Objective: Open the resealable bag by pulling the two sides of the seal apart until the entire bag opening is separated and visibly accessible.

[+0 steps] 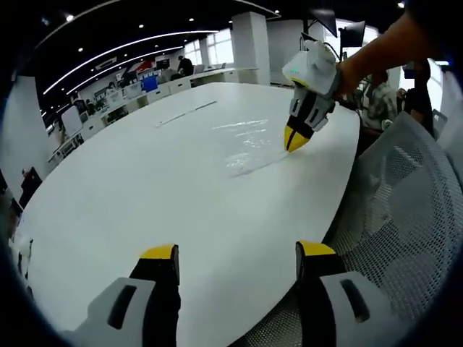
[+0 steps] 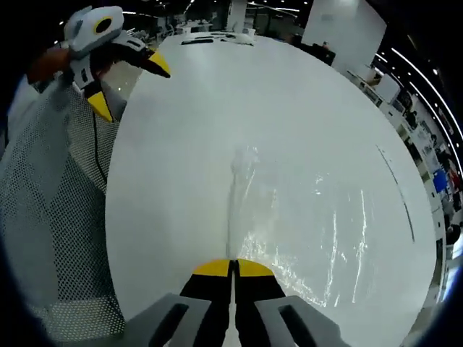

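Right tool [image 2: 233,266] pinched shut on clear resealable bag [image 2: 289,217] near the desk [image 2: 217,94] edge. Left tool [image 1: 237,254] wide open, empty. Right gripper view shows the bag's seal line.

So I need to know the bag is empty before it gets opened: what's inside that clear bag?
Nothing visible: through the clear bag only the white table shows. The edge pinched in the right hand-held gripper is hidden by its jaws.

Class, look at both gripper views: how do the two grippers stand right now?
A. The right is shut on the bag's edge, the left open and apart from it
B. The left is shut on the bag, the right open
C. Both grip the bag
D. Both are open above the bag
A: in the right gripper view the right gripper has its jaws pressed together on the clear resealable bag edge, while the left gripper is spread open over bare white table.
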Demonstrator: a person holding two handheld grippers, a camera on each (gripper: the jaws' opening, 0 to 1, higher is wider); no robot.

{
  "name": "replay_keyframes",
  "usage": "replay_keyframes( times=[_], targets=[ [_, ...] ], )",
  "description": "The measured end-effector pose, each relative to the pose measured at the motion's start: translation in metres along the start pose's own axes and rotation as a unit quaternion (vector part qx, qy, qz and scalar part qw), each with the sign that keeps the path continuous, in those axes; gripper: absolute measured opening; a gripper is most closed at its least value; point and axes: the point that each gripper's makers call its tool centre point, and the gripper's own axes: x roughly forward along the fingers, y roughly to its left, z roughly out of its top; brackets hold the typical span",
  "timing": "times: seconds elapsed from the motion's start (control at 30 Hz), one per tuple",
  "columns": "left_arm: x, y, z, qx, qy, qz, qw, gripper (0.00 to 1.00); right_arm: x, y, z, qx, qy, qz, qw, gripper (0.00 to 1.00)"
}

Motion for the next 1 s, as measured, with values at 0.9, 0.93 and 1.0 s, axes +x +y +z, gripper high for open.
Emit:
replay_keyframes(
  times=[0.9,0.93,1.0],
  targets=[
    [0.034,-0.02,0.048,0.259,0.0,-0.079,0.9625,0.35,-0.043,0.027,0.034,-0.145,-0.039,0.028,0.9883,0.0],
    [0.035,-0.023,0.051,0.266,-0.001,-0.084,0.9603,0.34,-0.044,0.027,0.035,-0.146,-0.039,0.029,0.9881,0.0],
    [0.038,-0.024,0.052,0.267,0.002,-0.087,0.9598,0.33,-0.045,0.027,0.039,-0.153,-0.041,0.027,0.987,0.0]
  ],
)
